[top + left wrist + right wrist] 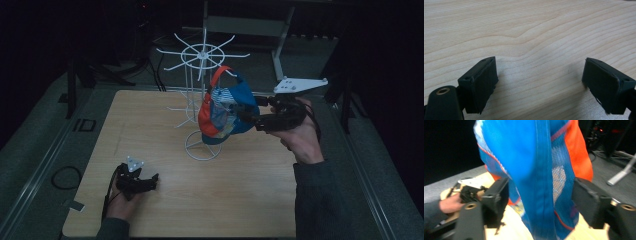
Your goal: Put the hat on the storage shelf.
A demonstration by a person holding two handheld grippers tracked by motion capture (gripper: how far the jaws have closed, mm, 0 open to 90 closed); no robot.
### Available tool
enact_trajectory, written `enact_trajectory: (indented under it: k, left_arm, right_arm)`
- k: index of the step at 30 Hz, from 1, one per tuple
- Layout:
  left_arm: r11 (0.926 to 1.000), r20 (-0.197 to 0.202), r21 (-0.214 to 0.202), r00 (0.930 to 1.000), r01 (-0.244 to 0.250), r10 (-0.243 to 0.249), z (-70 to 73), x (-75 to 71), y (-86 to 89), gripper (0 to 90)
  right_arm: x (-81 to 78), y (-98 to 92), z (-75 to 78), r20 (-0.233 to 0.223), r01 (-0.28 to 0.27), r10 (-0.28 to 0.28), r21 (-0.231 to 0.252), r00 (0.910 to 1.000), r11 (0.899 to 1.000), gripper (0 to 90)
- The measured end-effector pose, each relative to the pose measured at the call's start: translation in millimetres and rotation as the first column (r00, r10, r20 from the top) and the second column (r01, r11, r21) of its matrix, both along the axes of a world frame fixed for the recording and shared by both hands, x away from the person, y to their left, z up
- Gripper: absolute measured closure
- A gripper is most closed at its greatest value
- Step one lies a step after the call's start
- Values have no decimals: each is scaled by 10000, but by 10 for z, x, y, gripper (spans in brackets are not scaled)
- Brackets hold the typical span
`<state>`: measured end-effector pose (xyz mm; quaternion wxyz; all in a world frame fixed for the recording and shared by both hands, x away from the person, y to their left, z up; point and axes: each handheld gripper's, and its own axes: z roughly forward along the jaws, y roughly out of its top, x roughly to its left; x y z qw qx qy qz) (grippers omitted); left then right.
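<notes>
Two grippers: held over a wooden table point(240, 200), one in each of a person's hands.
Left gripper point(150, 180): rested low near the table's near left corner; in its own view point(540, 82) its jaws are seen wide apart, with bare wood grain between them and nothing held.
Left hand point(122, 200): wrapped around the gripper's body, entering over the table's near edge.
Right gripper point(245, 114): raised above the table's right half and pointed at the hanging cap.
Right jaws: spread apart, as seen in the right gripper view point(541, 197); cloth lies between them, but neither pad is pressed on it, so the cap is not gripped.
Right hand point(300, 140): closed around the gripper from below, near the right edge of the table.
Grey plate point(300, 85): carried on top of the right gripper.
Cap point(227, 110): blue, with orange panels and a pale mesh patch; hung by its orange strap from an upper arm of the rack, above the middle of the table and clear of the wood.
Cap, close view point(536, 170): blue cloth with a seam running downward, orange at its right side, mesh in the middle.
Wire rack point(202, 55): white, upright, with spoke-like arms at the top.
Rack base point(202, 147): a wire ring set on the middle of the table, slightly toward the far edge.
</notes>
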<state>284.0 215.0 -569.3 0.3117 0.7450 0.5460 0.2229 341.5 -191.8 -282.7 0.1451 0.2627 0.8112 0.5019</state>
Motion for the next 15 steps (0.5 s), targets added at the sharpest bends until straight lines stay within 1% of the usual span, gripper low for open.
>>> enact_trajectory:
  k: [3,6,11,15]
  left_arm:
    - [10000,-1,3,10000,0,0,0,0,0,134]
    - [10000,4,4,10000,1,-1,0,0,0,134]
    - [10000,1,-1,10000,-2,2,0,0,0,133]
    - [10000,1,-4,10000,-1,1,0,0,0,134]
  right_arm:
    - [6,-17,-55,15,245,-245,-167,9997,9996,214]
    - [12,-37,-105,-42,433,-434,-177,9990,9989,182]
    - [25,-84,-180,-161,613,-615,-156,9980,9980,166]
    - [26,-120,-238,-260,664,-671,-284,9974,9974,162]
